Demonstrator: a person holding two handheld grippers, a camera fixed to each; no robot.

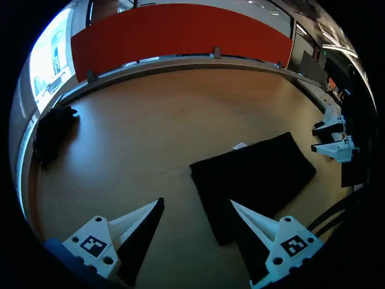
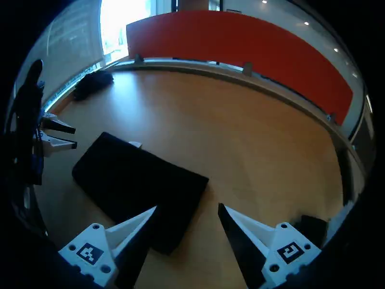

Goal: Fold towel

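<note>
**A:** Left gripper view first. How does the left gripper stand?

**B:** The left gripper [image 1: 196, 201] has its jaws spread wide and grips nothing. It hangs above the light-brown wooden table [image 1: 144, 125].

**A:** And the towel?

**B:** The black cloth towel [image 1: 252, 176] lies flat on the table as a folded rectangle, ahead and to the right. One finger of the gripper overlaps the towel's near edge, and I cannot tell whether it touches. A small white tag [image 1: 239, 145] sticks out at the far edge.

**A:** Anything else?

**B:** The right gripper [image 1: 314, 138] is at the right edge, just beyond the towel, with its fingers apart. A dark bundle [image 1: 53, 127] sits far left on the table, and a long red partition panel [image 1: 183, 33] runs along the back.

**A:** Now the right gripper view.

**B:** The right gripper [image 2: 187, 207] is also wide open and empty. The towel [image 2: 139, 183] lies ahead to the left, and its near corner reaches in between the fingers. The tag [image 2: 135, 143] shows at the far edge. The left gripper [image 2: 75, 137] is at the left beside the towel, its jaws parted. The dark bundle [image 2: 94, 82] is in the far left corner, below the red panel [image 2: 240, 43].
</note>
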